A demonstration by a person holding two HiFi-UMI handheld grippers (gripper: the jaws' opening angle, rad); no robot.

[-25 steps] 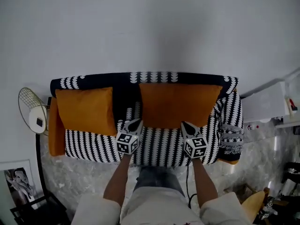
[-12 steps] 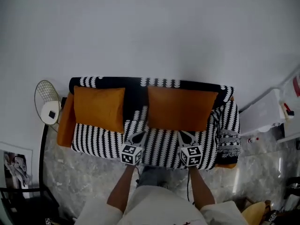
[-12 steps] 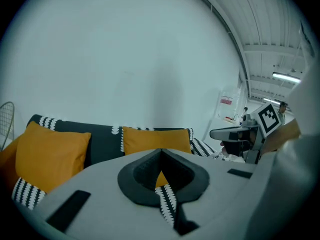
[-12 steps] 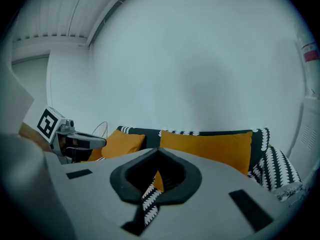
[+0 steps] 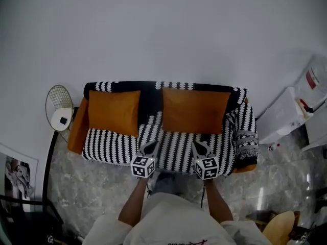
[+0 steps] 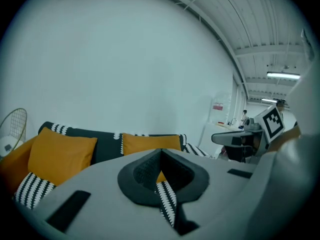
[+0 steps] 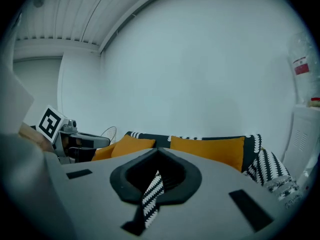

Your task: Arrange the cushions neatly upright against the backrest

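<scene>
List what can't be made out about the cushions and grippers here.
- Both gripper views: each gripper's grey body hides much of the lower edges of the left cushion and right cushion.
- Head view: the left gripper and right gripper are too small to read their jaws; their own views show them shut, empty.
- Head view: the framed picture is cut off by the left edge.

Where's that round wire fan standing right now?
In the head view the fan is on the left side, at the left end of the sofa, right next to its orange armrest.
</scene>
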